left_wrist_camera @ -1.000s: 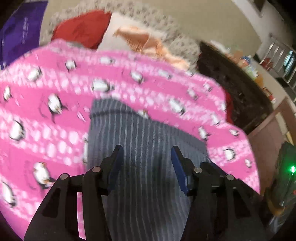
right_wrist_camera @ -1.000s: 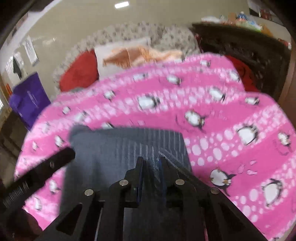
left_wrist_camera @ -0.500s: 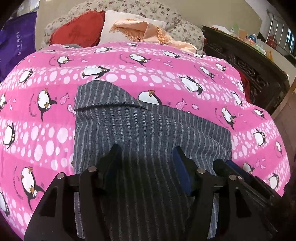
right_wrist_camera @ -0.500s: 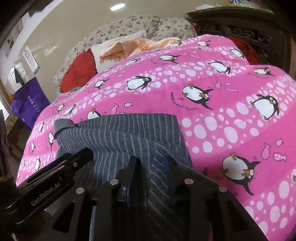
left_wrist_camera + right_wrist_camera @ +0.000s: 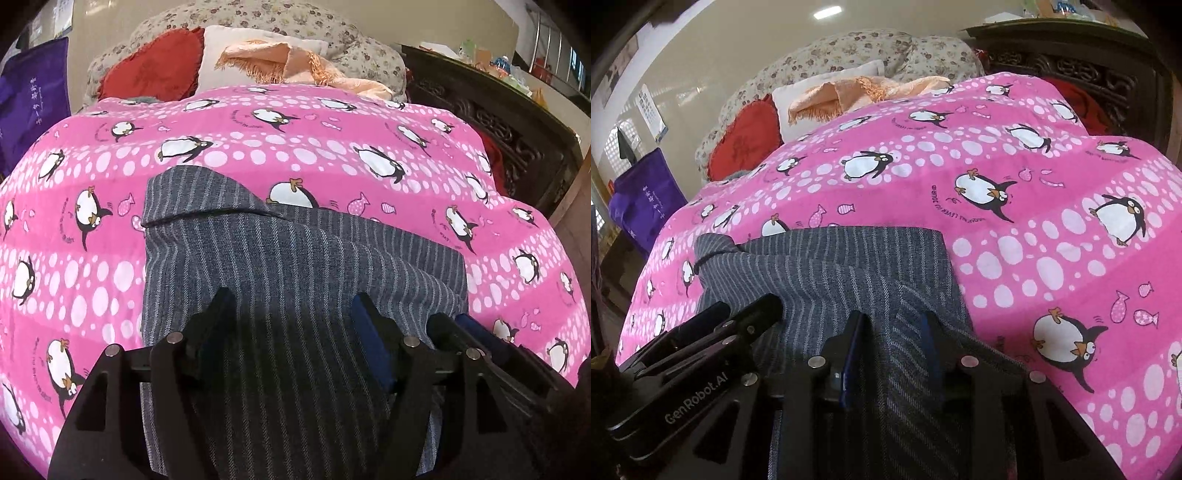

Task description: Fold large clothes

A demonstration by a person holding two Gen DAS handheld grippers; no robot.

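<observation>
A grey pinstriped garment [image 5: 295, 251] lies folded on a pink penguin-print bed cover [image 5: 332, 147]. A flap sticks out at its far left corner. My left gripper [image 5: 291, 299] hovers low over the garment's near part. Its jaws are opening, with only flat cloth below them and nothing pinched. My right gripper [image 5: 893, 317] sits over the same garment [image 5: 831, 258] near its right edge. Its fingers stand a little apart, and a raised fold of the grey cloth lies loosely between them. Each gripper shows in the other's view, the left gripper [image 5: 738, 314] and the right gripper [image 5: 461, 325] close side by side.
At the head of the bed lie a red cushion [image 5: 155, 70], a white pillow with a peach fringed cloth [image 5: 266, 59] and a floral bolster [image 5: 351, 48]. A purple bag [image 5: 29, 96] hangs at the left. Dark carved wooden furniture [image 5: 517, 129] stands along the right.
Both grippers have come down closer to the garment. The right jaws, shut on the cloth a second ago, have parted. The left jaws have spread wider.
</observation>
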